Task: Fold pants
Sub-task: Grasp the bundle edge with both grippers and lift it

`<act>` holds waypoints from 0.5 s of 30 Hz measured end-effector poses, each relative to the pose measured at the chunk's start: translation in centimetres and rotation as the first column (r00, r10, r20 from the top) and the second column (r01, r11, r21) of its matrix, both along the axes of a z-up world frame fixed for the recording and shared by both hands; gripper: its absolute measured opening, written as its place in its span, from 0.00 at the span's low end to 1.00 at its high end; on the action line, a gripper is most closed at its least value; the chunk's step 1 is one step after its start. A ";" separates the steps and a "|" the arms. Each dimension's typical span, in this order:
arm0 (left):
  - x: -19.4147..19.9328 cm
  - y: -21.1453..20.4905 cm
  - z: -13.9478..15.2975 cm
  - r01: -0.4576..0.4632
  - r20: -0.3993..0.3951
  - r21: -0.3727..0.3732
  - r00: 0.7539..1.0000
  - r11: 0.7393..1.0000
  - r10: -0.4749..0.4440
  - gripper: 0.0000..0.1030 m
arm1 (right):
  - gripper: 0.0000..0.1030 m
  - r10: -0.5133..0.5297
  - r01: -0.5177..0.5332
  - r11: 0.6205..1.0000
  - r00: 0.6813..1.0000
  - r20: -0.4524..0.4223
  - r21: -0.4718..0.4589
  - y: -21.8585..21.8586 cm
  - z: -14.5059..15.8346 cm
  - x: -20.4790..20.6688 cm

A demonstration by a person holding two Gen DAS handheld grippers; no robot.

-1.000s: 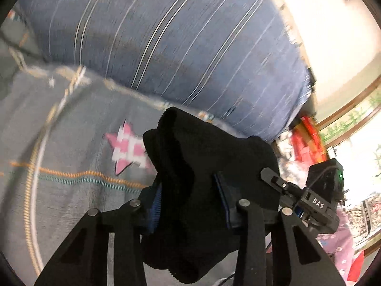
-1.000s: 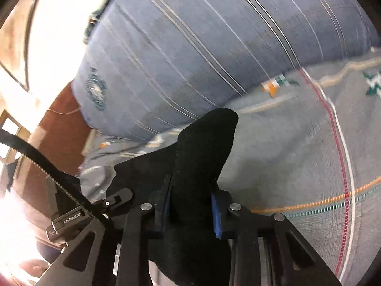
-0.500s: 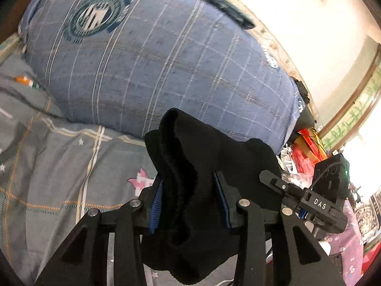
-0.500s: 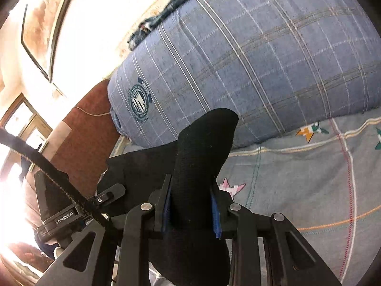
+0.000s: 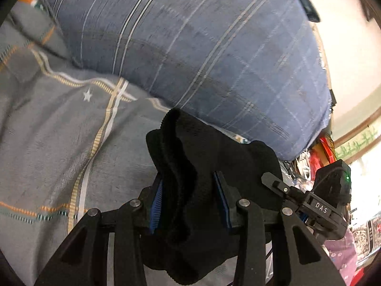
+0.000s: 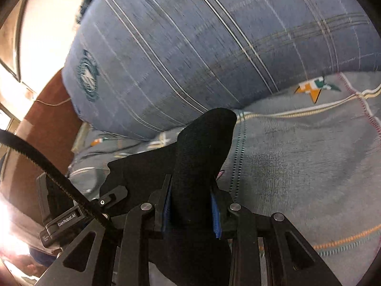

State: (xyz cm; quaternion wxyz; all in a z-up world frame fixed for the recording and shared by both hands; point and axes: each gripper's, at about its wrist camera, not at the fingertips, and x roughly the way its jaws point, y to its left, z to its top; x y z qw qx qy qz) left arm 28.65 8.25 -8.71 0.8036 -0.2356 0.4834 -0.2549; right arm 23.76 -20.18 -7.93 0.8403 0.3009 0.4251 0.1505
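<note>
Each hand-held gripper, left point(image 5: 190, 200) and right point(image 6: 190, 205), clenched black pants point(image 5: 204, 157) at lower centre, above a grey bedspread point(image 5: 47, 143).

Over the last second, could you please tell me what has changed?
Both views swung across the blue pillow and grey sheet, so both hands moved. The left gripper and right gripper kept their grips on the black pants; nothing was released.
</note>
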 end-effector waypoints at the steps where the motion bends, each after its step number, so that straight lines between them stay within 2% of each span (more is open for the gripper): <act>1: 0.4 0.0 -0.6 -0.003 -0.014 0.002 1.000 1.000 0.003 0.37 | 0.29 -0.001 0.001 1.000 1.000 -0.008 -0.006 0.1 -0.5 0.5; 8: 1.7 -0.5 -1.5 -0.001 -0.026 0.007 1.000 1.000 0.001 0.38 | 0.29 -0.014 0.014 1.000 1.000 -0.016 -0.019 -0.3 -2.1 2.6; 10: 2.3 -0.7 -2.2 0.003 -0.036 0.019 0.999 1.000 -0.002 0.41 | 0.29 -0.018 0.018 0.999 1.000 -0.013 -0.035 -0.4 -2.1 2.8; 13: 3.2 -0.9 -3.9 0.010 -0.086 0.046 0.996 0.999 -0.007 0.50 | 0.30 -0.025 0.022 0.995 0.999 -0.027 -0.101 -0.3 -2.6 3.0; 15: 3.5 -0.5 -4.6 0.001 -0.129 0.008 0.992 1.000 0.000 0.52 | 0.45 -0.026 0.018 0.990 0.998 -0.057 -0.140 -0.2 -3.5 3.2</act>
